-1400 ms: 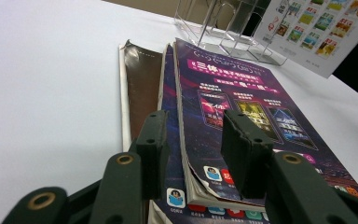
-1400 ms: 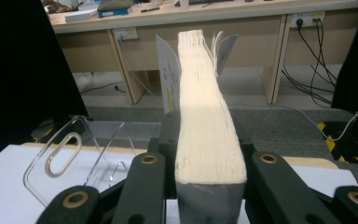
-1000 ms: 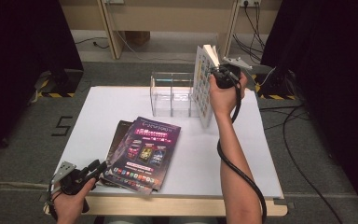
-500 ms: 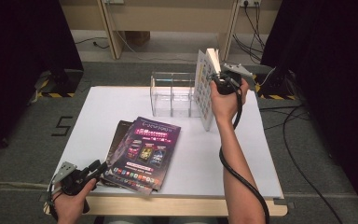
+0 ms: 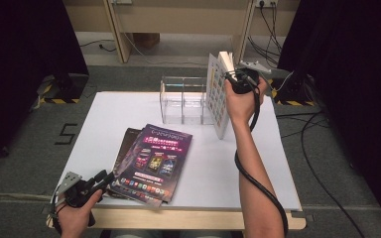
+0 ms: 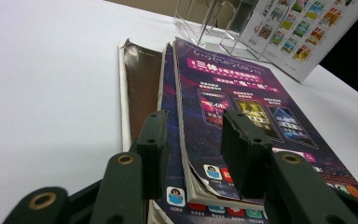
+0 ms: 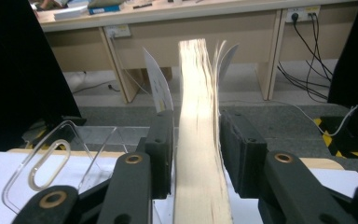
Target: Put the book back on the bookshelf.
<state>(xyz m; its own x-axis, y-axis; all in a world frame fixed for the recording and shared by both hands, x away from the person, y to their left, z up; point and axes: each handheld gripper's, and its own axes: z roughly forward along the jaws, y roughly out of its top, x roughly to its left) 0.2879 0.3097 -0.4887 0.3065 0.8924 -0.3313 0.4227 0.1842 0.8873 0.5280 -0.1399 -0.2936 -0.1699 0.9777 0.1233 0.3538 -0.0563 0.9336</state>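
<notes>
So the background stuff: everything sits on a white table (image 5: pixel 129 106) with a light wood front edge. Grey carpet (image 5: pixel 25 163) all around, and there's a black tape mark (image 5: pixel 65 134) on it just left of the table, looks kinda like a 5. Behind the table is a long beige desk (image 5: pixel 178 17), with a brown box (image 5: pixel 146 39) under it. There's a wall socket (image 7: pixel 303 13) on the desk's back panel and black cables (image 5: pixel 273 22) hanging down from it to the floor. Black curtains on the left (image 5: pixel 20 49) and on the right (image 5: pixel 357 74), each with a yellow-black striped foot (image 5: pixel 54 99) near the table's far corners.
</notes>
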